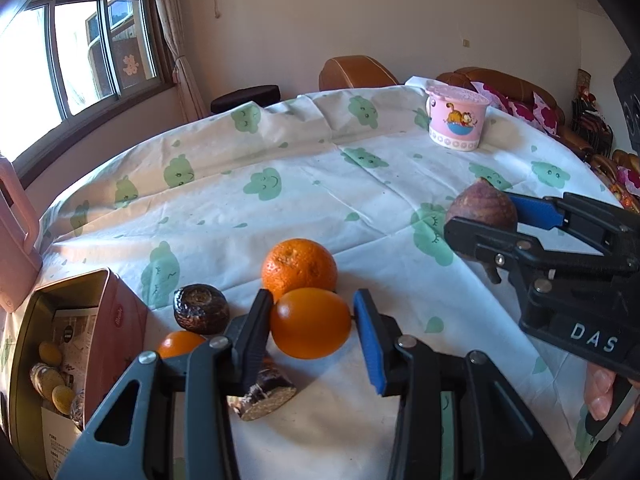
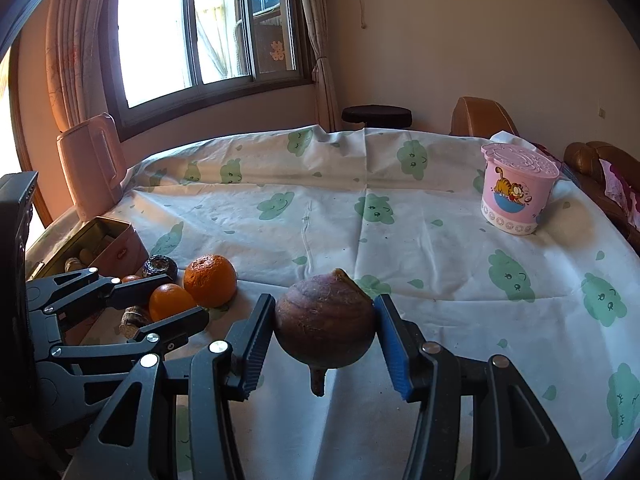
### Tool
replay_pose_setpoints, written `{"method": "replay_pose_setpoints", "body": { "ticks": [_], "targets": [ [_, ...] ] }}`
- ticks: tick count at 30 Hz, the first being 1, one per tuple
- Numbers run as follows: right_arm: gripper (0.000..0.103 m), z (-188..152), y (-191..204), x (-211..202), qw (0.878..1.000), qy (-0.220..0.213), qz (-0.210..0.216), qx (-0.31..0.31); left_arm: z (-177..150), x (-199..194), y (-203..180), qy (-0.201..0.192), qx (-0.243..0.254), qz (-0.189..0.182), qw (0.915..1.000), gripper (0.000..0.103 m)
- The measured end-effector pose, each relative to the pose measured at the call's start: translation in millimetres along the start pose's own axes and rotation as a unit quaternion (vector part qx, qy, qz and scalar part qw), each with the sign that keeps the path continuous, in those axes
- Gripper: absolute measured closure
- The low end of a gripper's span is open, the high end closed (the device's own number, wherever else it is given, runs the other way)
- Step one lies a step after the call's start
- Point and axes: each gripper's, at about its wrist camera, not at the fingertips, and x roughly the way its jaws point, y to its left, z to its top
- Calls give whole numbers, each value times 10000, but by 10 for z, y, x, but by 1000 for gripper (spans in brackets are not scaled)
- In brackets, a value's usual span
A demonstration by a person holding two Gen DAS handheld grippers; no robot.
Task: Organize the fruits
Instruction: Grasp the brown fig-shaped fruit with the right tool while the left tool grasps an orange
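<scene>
My left gripper (image 1: 313, 306) has its pads against both sides of a smooth orange fruit (image 1: 310, 326) that rests on the cloth. Right behind it sits a rough-skinned orange (image 1: 299, 266). A dark brown round fruit (image 1: 200, 309), a small orange fruit (image 1: 178, 344) and a cut brown piece (image 1: 266, 396) lie to the left. My right gripper (image 2: 324, 300) is shut on a purple-brown fruit (image 2: 324, 322) with a short stem, held above the table. In the left wrist view it hangs at the right.
An open pink-sided tin (image 1: 124, 312) with small round items inside stands at the table's left edge. A pink jug (image 2: 92, 168) stands behind it. A pink lidded cup (image 2: 516, 196) with a cartoon cat stands far right. The tablecloth (image 2: 400, 240) is white with green clouds.
</scene>
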Motion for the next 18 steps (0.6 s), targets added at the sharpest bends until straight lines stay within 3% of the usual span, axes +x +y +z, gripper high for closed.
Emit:
{"method": "replay_pose_setpoints", "body": {
  "ticks": [18],
  "targets": [
    [50, -5, 79, -164, 9987, -472, -6, -205, -15, -239, 75, -672, -165, -32, 9976, 60]
  ]
}}
